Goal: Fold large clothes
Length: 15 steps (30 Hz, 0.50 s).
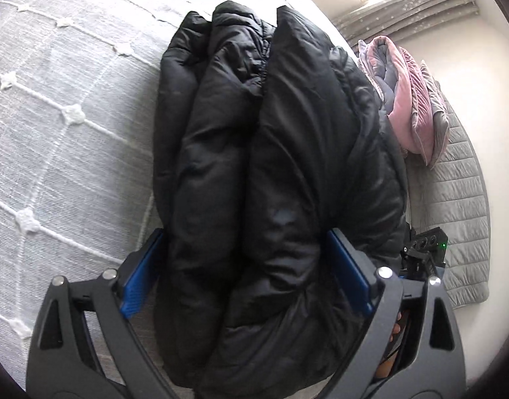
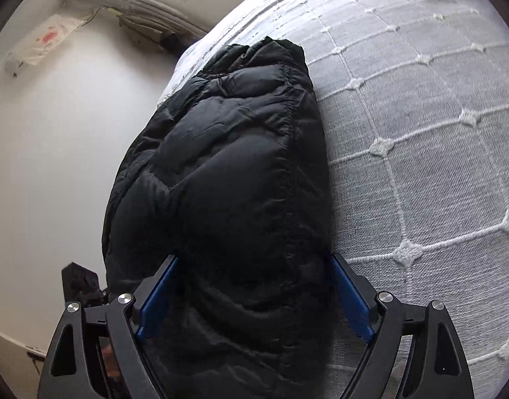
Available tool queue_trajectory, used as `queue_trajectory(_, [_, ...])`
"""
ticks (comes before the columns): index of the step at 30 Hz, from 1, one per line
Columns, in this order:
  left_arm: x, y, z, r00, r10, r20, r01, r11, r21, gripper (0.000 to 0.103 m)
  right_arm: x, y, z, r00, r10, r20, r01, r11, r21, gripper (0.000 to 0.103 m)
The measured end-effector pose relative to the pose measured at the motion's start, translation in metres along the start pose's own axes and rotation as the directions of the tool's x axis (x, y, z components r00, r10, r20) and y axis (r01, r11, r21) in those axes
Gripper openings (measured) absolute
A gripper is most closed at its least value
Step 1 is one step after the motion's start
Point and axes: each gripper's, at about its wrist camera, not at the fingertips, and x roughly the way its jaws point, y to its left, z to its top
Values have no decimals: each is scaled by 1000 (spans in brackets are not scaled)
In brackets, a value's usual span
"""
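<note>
A black puffer jacket point(image 1: 271, 166) lies folded in thick layers on a bed. It also fills the middle of the right wrist view point(image 2: 227, 183). My left gripper point(image 1: 247, 249) has its blue pads point(image 1: 144, 276) on either side of the thick bundle, pressed against it. My right gripper point(image 2: 254, 272) grips the other end of the bundle the same way, its blue pads point(image 2: 158, 296) against both sides. Both sets of jaws stand wide around the padded fabric.
The bed has a grey-white cover with a stitched star grid point(image 1: 55, 116) point(image 2: 420, 149). A pink and grey folded quilt point(image 1: 410, 99) lies beyond the jacket on a grey quilted mat point(image 1: 453, 199). A white wall point(image 2: 55, 149) and a window sill are behind.
</note>
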Motion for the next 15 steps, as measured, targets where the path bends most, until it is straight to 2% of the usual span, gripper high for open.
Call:
queue_trajectory(1, [-1,1,0,1000,3,2,-3,1000,0,93,2,0,-1,1000,3,-2,-3,1000,4,88])
queue_trajectory(2, [-1,0,0,1000,5,8,-5,1000,-1,88,3,1,-1,1000,2,-3,-2,1000,3,88])
queue_trajectory(4, [-1,-2,1,1000,3,24,-3,1000,-13,73,5,4,-2,1000,-6,-1,6,1000,-8,88])
queue_trajectory(5, [-4,-1,1,1000,2,31,-1,1000,-13,60,6,6,-2,1000,-11,4,11,1000,-16,87])
queue_trajectory(6, [-8,-5,1,999,9,49,-9,1000,-3,46,6,10,-3,1000,-19,13,19,999,-30,79])
queue_trajectory(7, [-11,-7,3,998,17,62,-17,1000,7,40,6,16,-4,999,-33,28,34,998,-53,75])
queue_trajectory(9, [-20,-8,5,996,10,89,-11,1000,6,25,4,27,-7,996,-65,58,70,993,-95,59])
queue_trajectory(12, [-27,-3,9,994,13,112,-11,1000,-13,20,2,51,-13,988,-108,114,126,979,-163,42])
queue_trajectory(15, [-43,6,15,991,4,135,1,999,-36,15,4,70,-19,981,-126,149,155,966,-207,33])
